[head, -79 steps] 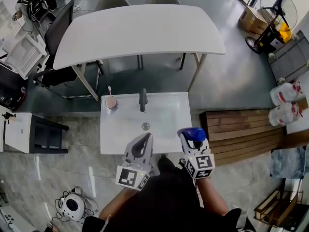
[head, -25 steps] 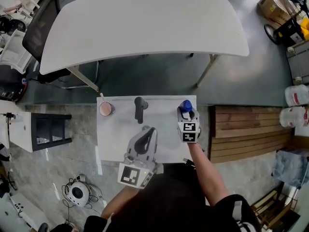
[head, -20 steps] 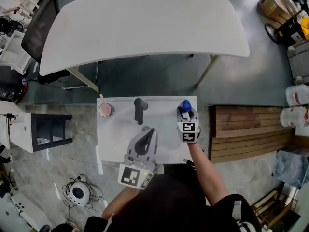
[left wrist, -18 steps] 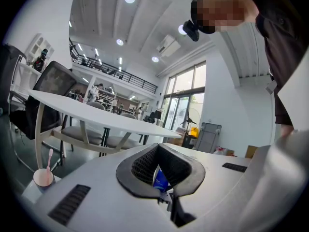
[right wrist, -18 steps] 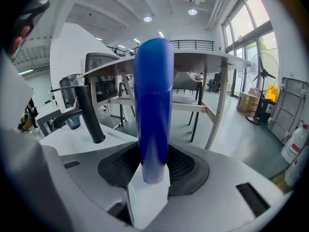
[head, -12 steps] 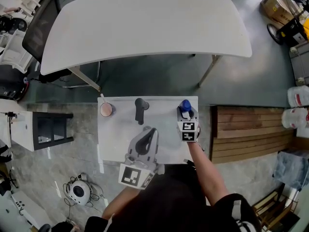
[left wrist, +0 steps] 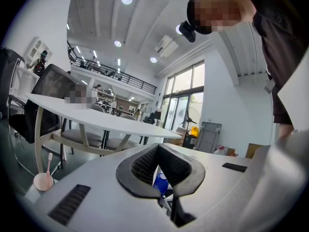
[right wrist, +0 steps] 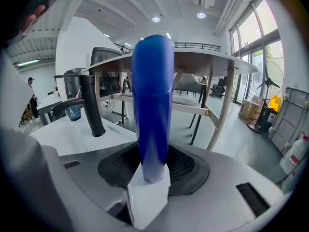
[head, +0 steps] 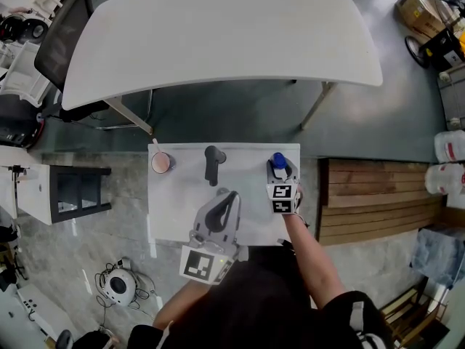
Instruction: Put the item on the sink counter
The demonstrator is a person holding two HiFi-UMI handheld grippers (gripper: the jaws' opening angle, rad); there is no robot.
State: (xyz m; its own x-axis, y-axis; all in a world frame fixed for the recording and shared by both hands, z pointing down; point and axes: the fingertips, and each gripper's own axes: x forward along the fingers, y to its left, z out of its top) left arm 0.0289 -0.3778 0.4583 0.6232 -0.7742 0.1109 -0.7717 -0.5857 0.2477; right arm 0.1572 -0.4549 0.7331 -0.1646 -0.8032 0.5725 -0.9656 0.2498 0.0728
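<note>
The right gripper point(right wrist: 153, 170) clamps the blue item point(right wrist: 153, 100), probably light, rigid and slippery, at its base over the sink counter point(head: 173, 213) far right; the left gripper point(left wrist: 159, 154) is closed on nothing.

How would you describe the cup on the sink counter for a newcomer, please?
Find the white sink counter near the big white table. At its far left corner, left of the black faucet, stands the cup: the only pink thing there, holding a stick.
</note>
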